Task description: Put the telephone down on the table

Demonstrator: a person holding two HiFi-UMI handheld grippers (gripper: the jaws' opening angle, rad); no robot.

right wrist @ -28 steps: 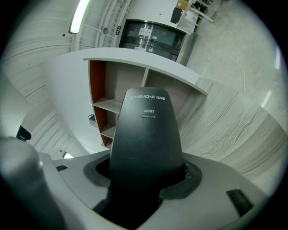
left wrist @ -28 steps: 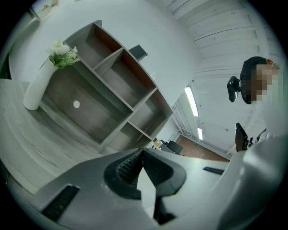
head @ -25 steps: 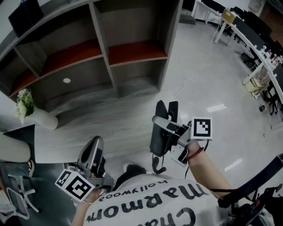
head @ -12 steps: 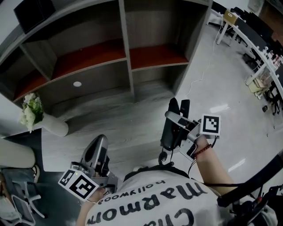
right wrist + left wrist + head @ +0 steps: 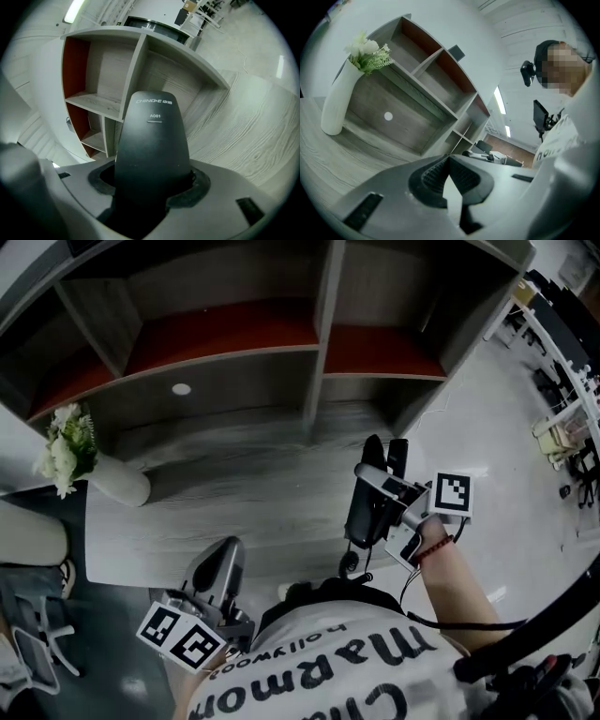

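- The lettering "CHINO-E", followed by two Chinese characters, and below it the label "A061" are seen on the black telephone (image 5: 152,136) in the right gripper view.
- The telephone (image 5: 364,521) is clamped from both sides by the right hand-held gripper (image 5: 384,486), whose jaws are spread wide around the handset; in its own view the right hand-held gripper (image 5: 152,180) is filled by the dark body.
- The telephone is held upright in the air over the right part of the grey wood-grain counter (image 5: 234,498), not set down, with its cord (image 5: 349,563) hanging below.
- The left hand-held gripper (image 5: 223,559) is held at the counter's near edge; in its own view the left hand-held gripper (image 5: 449,159) is seen with its tips meeting and nothing between them.
- The word "hollywood" can be read, upside down, on the person's white shirt (image 5: 328,671).
- A white vase (image 5: 117,486) of flowers stands at the counter's left end, before the shelf unit (image 5: 234,334).
- Against the frame a second earlier, the shelf unit is shown larger and closer, and both hand-held grippers have been brought forward towards the counter; the grip on the telephone is unchanged.
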